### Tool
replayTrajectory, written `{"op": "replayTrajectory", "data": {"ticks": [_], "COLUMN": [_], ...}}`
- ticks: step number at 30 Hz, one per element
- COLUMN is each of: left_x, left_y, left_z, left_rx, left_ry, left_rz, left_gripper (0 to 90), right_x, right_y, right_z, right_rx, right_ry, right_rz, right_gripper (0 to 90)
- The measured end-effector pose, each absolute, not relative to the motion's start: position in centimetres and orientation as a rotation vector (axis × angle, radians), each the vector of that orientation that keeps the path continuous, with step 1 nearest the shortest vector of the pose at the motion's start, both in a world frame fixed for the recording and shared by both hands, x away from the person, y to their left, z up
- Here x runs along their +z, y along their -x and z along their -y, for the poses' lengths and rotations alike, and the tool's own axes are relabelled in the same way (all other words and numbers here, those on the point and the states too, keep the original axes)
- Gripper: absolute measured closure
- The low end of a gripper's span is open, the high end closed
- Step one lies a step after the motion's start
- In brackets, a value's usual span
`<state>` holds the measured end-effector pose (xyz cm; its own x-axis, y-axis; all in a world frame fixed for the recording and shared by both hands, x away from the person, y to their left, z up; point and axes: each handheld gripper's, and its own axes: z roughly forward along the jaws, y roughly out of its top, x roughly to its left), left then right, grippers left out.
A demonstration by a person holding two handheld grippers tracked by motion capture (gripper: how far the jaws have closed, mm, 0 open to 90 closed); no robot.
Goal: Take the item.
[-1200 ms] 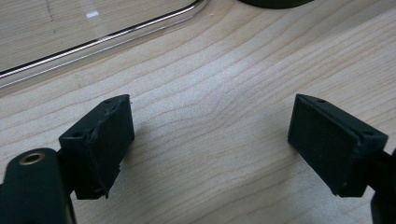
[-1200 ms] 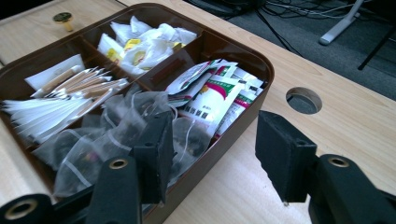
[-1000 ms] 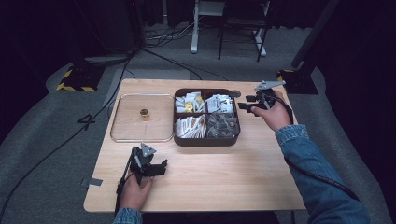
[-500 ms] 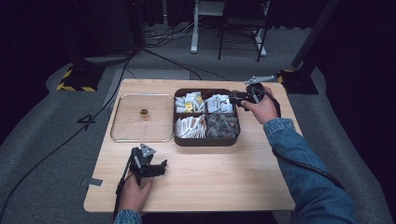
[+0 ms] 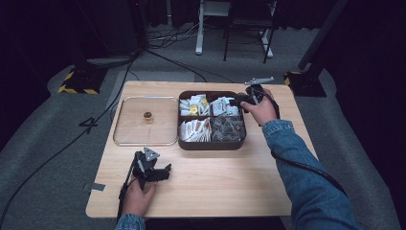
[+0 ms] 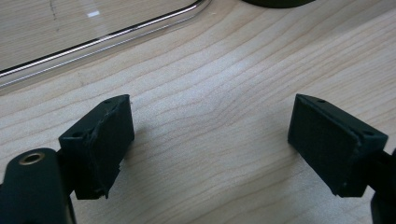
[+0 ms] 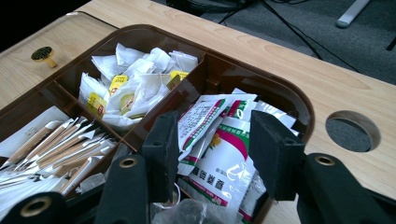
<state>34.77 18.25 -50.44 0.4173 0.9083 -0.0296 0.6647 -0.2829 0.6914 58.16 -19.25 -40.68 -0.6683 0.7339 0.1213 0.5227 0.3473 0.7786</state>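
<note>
A brown divided box [image 5: 186,143] stands mid-table, holding tea bags, stick packets and sachets. My right gripper [image 5: 242,99] hovers at its far right compartment. In the right gripper view the right gripper [image 7: 215,144] is open, its jaws on either side of the green, white and pink sachets [image 7: 219,163]; I cannot tell whether they touch. Tea bags with yellow tags [image 7: 135,88] fill the compartment beyond. My left gripper [image 5: 157,171] rests near the table's front left, and the left gripper [image 6: 210,140] stands open over bare wood.
A clear lid [image 5: 129,129] with a small brass knob [image 5: 148,115] lies flat left of the box; its edge [image 6: 93,42] runs just beyond the left jaws. A round cable hole [image 7: 352,130] pierces the table right of the box. Stick packets [image 7: 60,144] fill the near-left compartment.
My right gripper has moved left from beside the box to over its far right compartment. The left gripper has stayed put.
</note>
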Motion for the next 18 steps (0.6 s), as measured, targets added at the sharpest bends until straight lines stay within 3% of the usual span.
{"op": "replayTrajectory", "data": {"ticks": [18], "left_x": [-50.4], "left_y": [-34.8], "left_z": [-18.3], "left_rx": [0.498], "left_ry": [-2.048], "left_rz": [-1.321], "left_gripper": [14.8], "right_x": [-43.6], "right_y": [-59.2], "right_z": [15.7], "right_rx": [1.145], "right_ry": [-1.246], "right_rz": [-2.441], "right_gripper": [60.8]}}
